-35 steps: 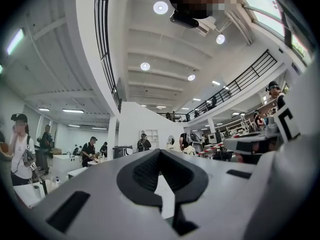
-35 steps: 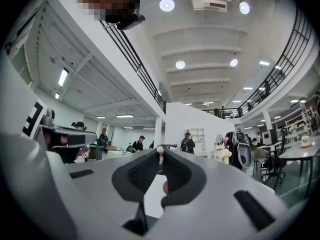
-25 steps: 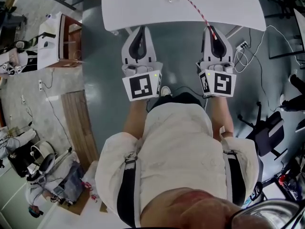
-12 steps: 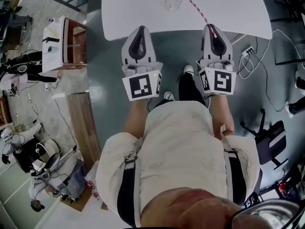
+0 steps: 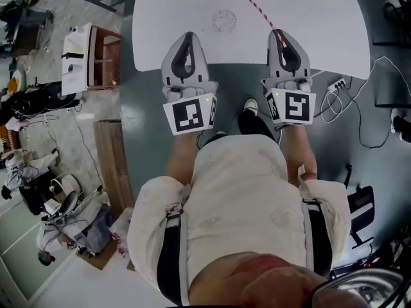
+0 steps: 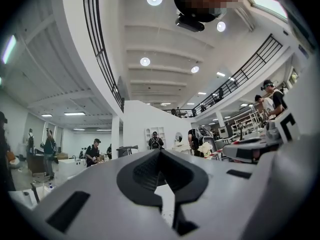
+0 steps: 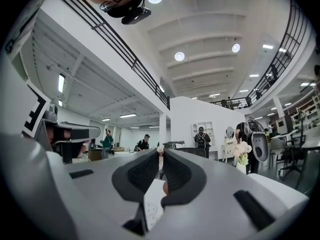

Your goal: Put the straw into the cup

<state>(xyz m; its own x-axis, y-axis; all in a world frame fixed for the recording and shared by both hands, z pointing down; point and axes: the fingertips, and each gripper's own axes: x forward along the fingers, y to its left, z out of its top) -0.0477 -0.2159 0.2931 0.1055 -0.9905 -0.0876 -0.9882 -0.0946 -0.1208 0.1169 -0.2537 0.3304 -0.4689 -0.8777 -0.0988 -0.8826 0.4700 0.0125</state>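
The right gripper (image 7: 161, 154) has its jaws closed on the straw (image 7: 159, 156), pinching it near one end so that almost the whole length sticks out ahead of the tips. The left gripper (image 6: 160, 153) has its jaws together with nothing between them. In the head view the right gripper (image 5: 277, 34) sits over the near edge of the table (image 5: 321, 18), with the left gripper (image 5: 187, 36) level with it to the left. The red-and-white straw (image 5: 257, 8) runs from the jaws away from the person and slants left, so its long axis lies diagonally over the tabletop. Its free end is past the cup (image 5: 223, 21) and just to the right of it, and whether that end touches the table cannot be told. The straw is probably very light and thin, stiff enough to hold its line yet easy to crush or kink, so a gentle pinch suits it. A grip at the far end lets the tip wander; holding nearer the middle would steady it. The clear cup also looks light, and a poke at its rim could tip it. The straw must swing upright before it goes in.
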